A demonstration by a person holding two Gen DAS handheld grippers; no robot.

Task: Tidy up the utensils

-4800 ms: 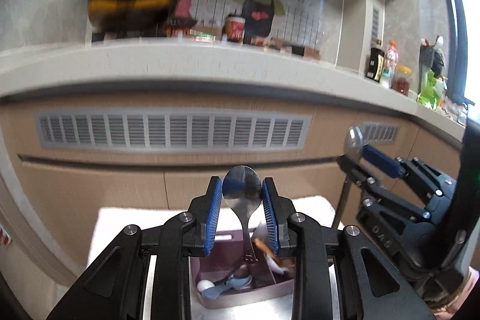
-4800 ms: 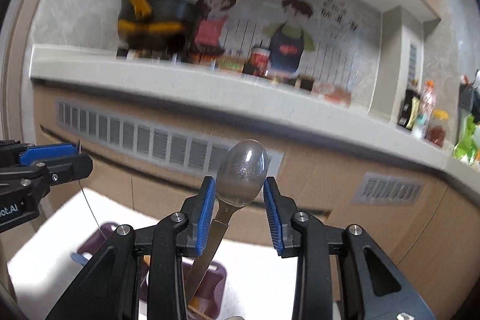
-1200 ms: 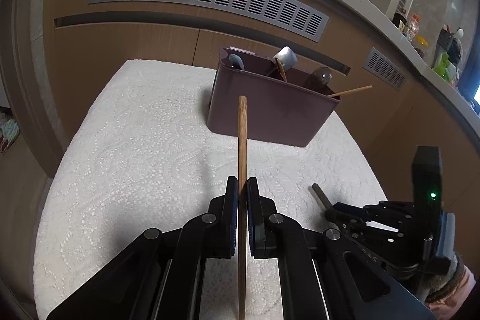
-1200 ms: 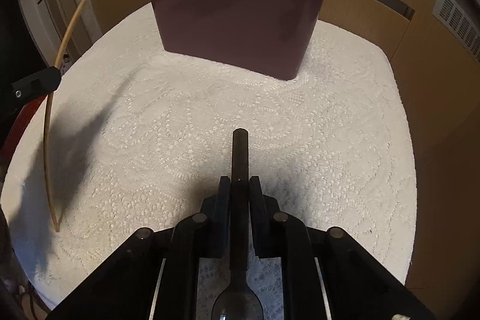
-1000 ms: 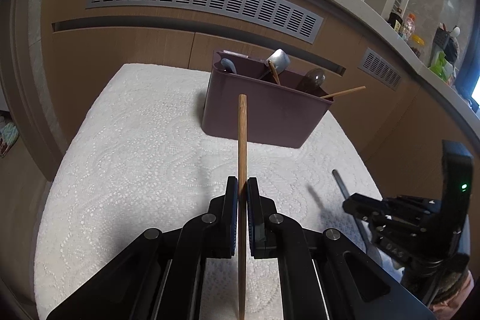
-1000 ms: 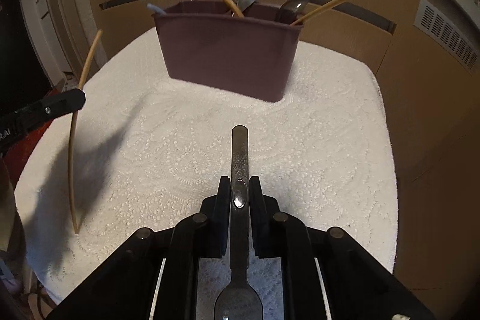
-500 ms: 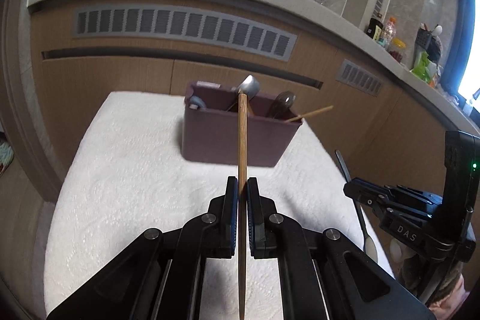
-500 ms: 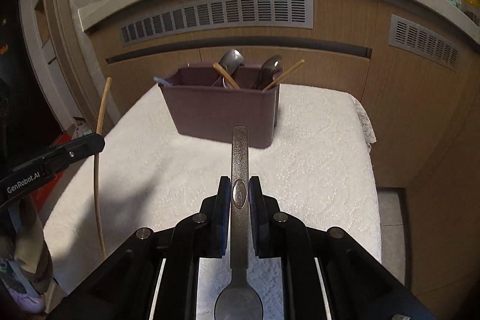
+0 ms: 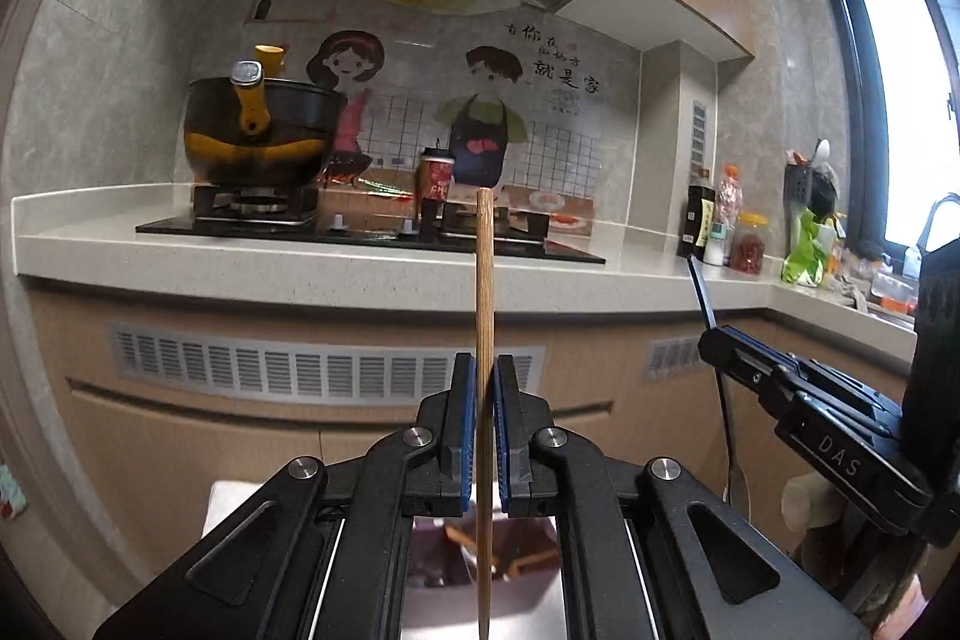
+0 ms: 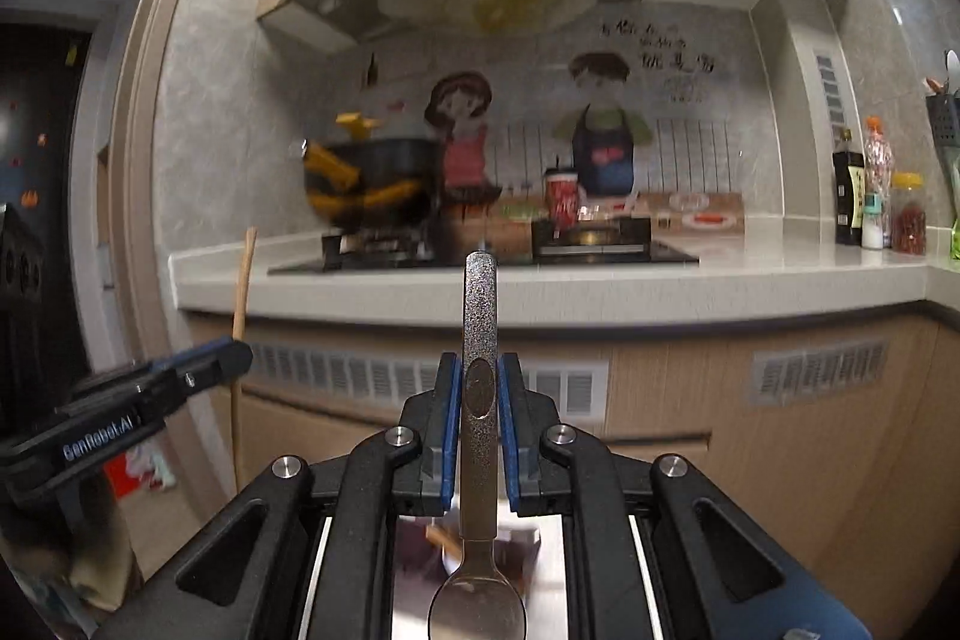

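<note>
Chopstick [image 9: 483, 292] pinched upright in the left gripper [image 9: 485, 421], jaws clamped narrow on it roughly mid-length, tip poking up past the counter edge [image 9: 300, 274] and the lower end hanging down over the purple utensil bin [image 9: 432, 550]. Metal spoon [image 10: 478, 340] gripped the same way in the right gripper [image 10: 478, 424], handle up, bowl down by the camera, jaws closed tight on the flat handle. Both raised well above the bin, which only peeks out at the bottom of each view with a couple of wooden pieces inside.

Handling-wise: chopstick looks light, stiff, thin, probably prone to pivoting between the pads if bumped, so a hold near the middle seems sensible. Spoon looks heavier at the bowl end and slick steel, likely to swing or slip if grabbed too near the tip of the handle. Holding on the wider oval part of the handle looks like the safer bet.

Beyond that: stove [image 9: 252, 214] with a black-and-yellow pot [image 9: 258, 136], red cup [image 9: 436, 175].
</note>
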